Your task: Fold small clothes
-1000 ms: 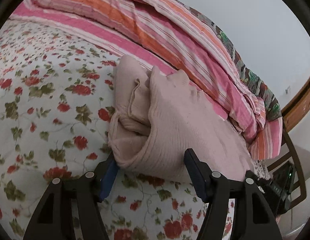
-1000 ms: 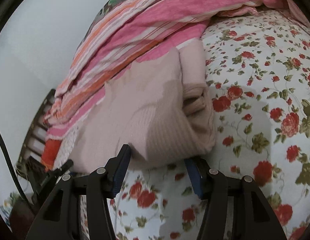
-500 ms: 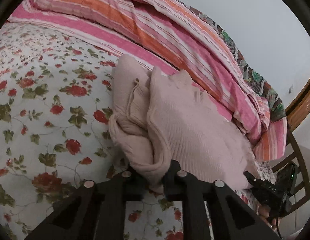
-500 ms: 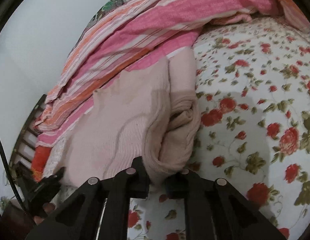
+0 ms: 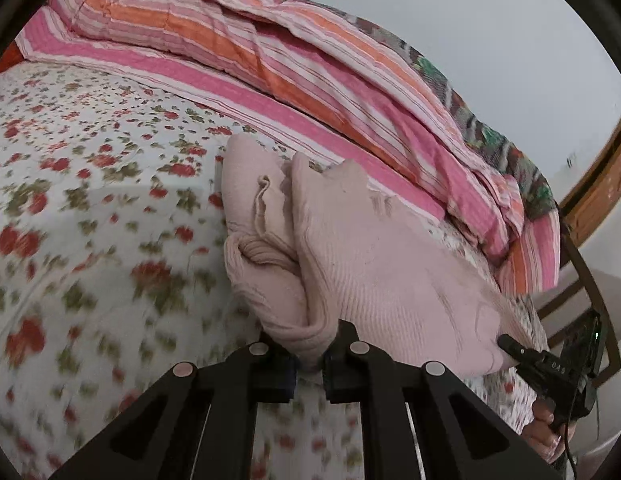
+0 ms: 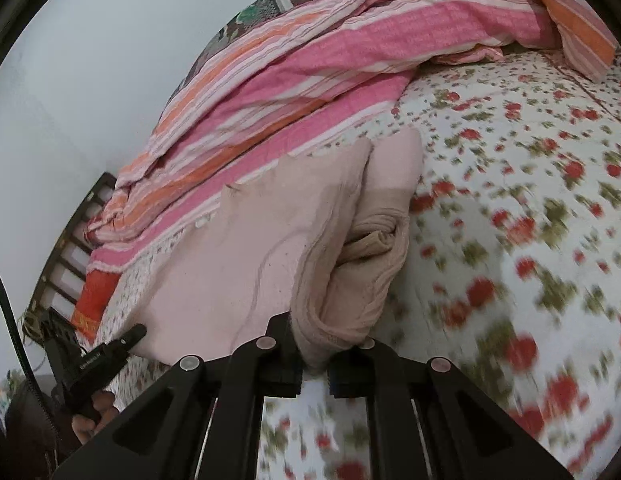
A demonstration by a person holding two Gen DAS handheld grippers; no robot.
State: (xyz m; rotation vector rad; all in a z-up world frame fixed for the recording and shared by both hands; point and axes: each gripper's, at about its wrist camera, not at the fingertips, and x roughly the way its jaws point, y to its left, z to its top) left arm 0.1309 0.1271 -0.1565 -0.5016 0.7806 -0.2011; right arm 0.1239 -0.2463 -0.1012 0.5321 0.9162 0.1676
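Both pairs of jaws are pinching the near edge of one pale pink knit garment (image 5: 374,264), one at each near corner. I am holding my left gripper (image 5: 310,354) clamped on the left near corner, where the fabric is bunching into a thick roll, and my right gripper (image 6: 314,354) clamped on the right near corner in the same way. The garment is lying ahead of both, stretching away from me across the floral bedsheet (image 5: 90,208) toward the striped pink and orange quilt (image 5: 270,60). Its long axis seems to be running side to side, from one gripper to the other, with both equally near. I am judging that the coming fold means carrying this near edge forward over the far one, with both hands staying level.
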